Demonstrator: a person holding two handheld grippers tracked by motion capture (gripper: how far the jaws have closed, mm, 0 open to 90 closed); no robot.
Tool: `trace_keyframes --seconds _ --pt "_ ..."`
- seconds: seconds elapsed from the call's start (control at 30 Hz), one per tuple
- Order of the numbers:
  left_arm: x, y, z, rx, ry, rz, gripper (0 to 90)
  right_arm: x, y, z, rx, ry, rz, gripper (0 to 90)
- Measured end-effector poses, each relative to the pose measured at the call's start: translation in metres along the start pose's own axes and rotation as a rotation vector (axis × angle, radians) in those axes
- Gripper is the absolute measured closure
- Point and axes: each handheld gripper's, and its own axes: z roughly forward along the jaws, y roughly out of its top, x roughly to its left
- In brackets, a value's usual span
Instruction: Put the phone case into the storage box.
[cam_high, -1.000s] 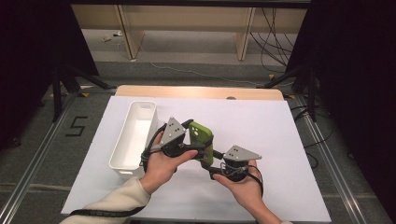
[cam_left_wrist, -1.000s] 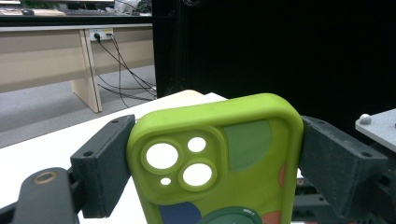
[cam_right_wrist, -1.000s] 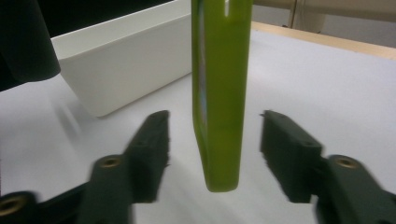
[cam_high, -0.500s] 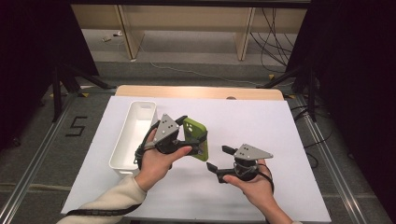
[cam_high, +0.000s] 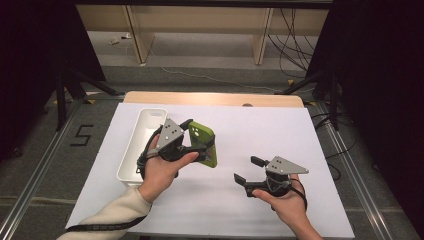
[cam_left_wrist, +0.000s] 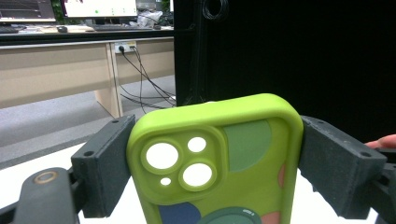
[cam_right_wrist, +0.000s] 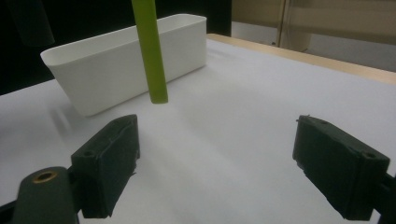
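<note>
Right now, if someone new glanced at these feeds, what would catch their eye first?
The bright green phone case, clamped by its side edges in the left tongs and held off the white table sheet, stands out at once. Just left of it lies the long white tray. The right tongs have just been opening; they stand open with nothing between them, low over the sheet.
</note>
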Motion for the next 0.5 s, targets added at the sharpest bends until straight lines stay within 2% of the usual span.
trace_keyframes --seconds 0.5 --pt "0.011 0.003 -0.009 -0.008 0.040 0.014 15.3 -0.004 -0.004 -0.012 -0.013 -0.016 0.000 15.9"
